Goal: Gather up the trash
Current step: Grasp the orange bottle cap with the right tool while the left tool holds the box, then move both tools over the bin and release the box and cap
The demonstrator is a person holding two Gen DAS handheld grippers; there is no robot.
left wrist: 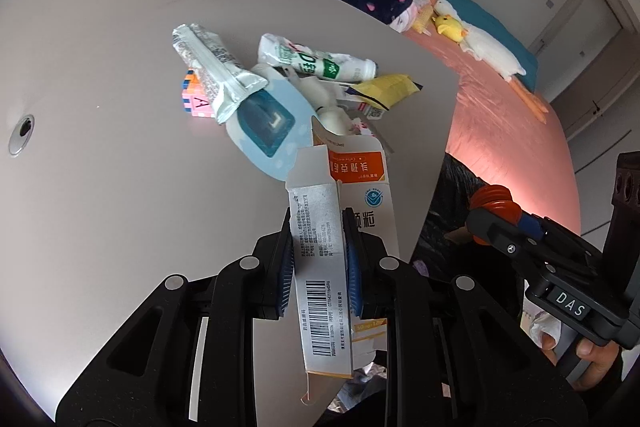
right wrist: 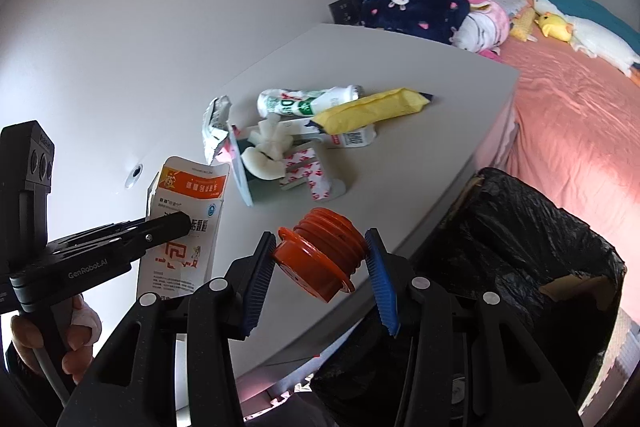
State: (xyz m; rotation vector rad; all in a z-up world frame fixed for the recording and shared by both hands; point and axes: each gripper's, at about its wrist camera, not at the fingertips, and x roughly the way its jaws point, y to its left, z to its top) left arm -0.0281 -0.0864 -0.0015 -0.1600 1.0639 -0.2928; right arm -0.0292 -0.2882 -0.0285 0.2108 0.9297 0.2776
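Left claw (left wrist: 318, 259) pinching an opened medicine carton (left wrist: 340, 227) by its narrow sides, held above the worktop (left wrist: 120, 187) edge. Right claw (right wrist: 320, 269) clamped on an orange ribbed cap (right wrist: 316, 255), raised beside a black-lined bin (right wrist: 520, 247). Further back on the worktop: crushed bottle (right wrist: 308, 101), yellow wrapper (right wrist: 372, 109), silver pouch (left wrist: 216, 67), other litter.

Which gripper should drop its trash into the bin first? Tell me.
Right. The right gripper, clamping the orange cap, sits beside the black-lined bin; the left gripper holds the medicine box farther away.
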